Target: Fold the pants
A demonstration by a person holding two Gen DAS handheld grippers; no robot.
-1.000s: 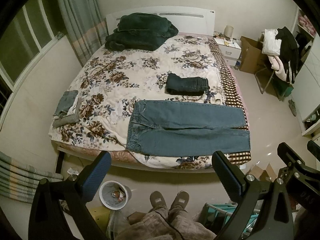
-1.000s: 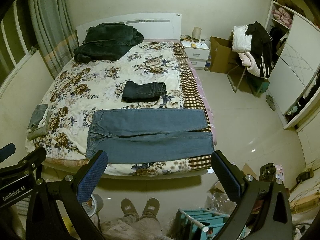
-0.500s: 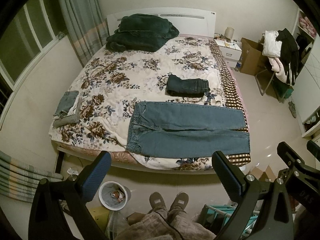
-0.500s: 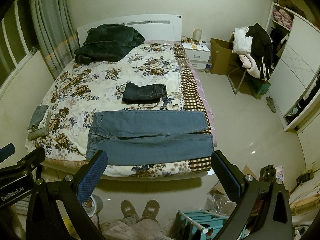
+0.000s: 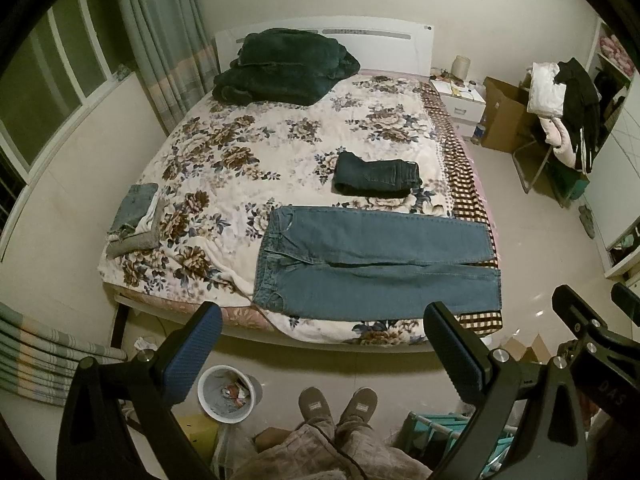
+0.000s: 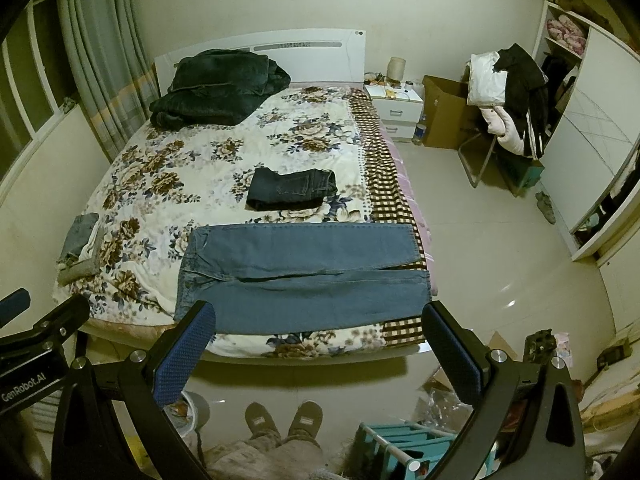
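Light blue jeans lie flat along the near edge of the floral bed, waistband to the left, legs to the right; they also show in the right wrist view. A folded dark pair of pants lies behind them, also in the right wrist view. My left gripper is open and empty, held above the floor in front of the bed. My right gripper is open and empty, also short of the bed.
A dark green blanket is piled at the headboard. Small folded clothes lie at the bed's left edge. A waste bin, a teal rack and the person's feet are below. A nightstand, box and clothes-laden chair stand right.
Both grippers have tilted up and back a little, so the bed sits slightly lower in view. The jeans and the jaws are unchanged.
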